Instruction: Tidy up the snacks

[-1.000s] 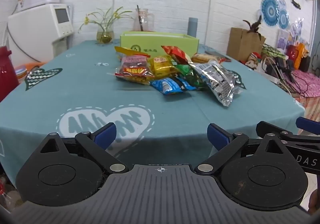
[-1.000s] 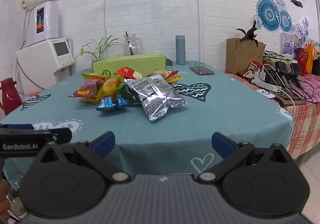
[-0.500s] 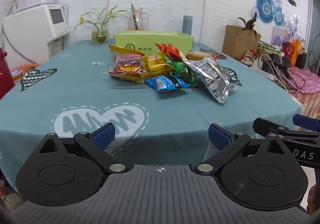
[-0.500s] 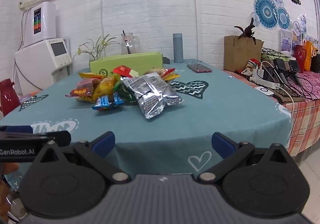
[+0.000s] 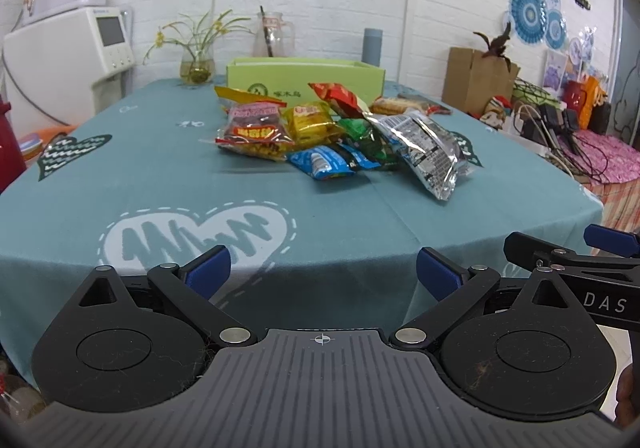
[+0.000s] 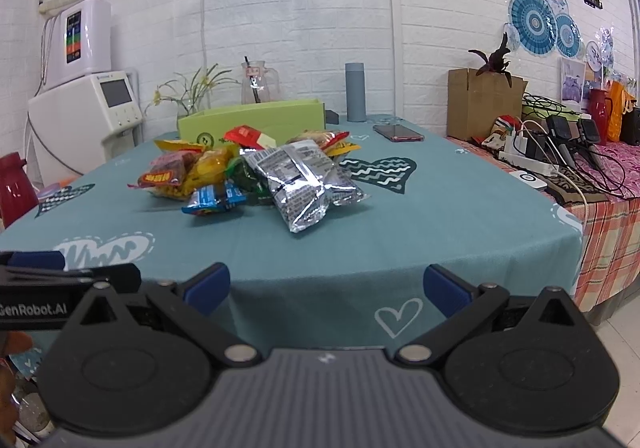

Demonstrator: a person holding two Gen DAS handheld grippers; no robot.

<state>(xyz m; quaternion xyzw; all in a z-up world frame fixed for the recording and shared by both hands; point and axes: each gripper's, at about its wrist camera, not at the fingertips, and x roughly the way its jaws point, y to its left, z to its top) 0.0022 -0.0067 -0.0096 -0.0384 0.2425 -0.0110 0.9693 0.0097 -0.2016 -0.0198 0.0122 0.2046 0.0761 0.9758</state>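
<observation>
Your table [image 5: 120,183], draped in a teal cloth printed with hearts, fills most of both views. At its far side sits the open lime-green box [image 5: 304,81], just behind the heap of snacks [image 5: 332,131] gathered near the middle of the cloth. In that heap, the silver foil bag [image 6: 300,179] lies nearest you on the right side, and the red-and-pink packet [image 5: 254,127] sits on the left, with a yellow packet [image 5: 312,121] between them. A blue packet [image 5: 320,163] lies at the front edge of the heap, touching the green wrappers behind it.

Your left gripper [image 5: 322,272] hangs off the near edge of the table, its 2 blue-tipped fingers spread wide with nothing between them. Your right gripper [image 6: 326,284] sits just beside it at the same edge, also spread wide and empty. Both are well apart from the heap. A phone [image 6: 398,132] lies on the cloth to the right of the box.
</observation>
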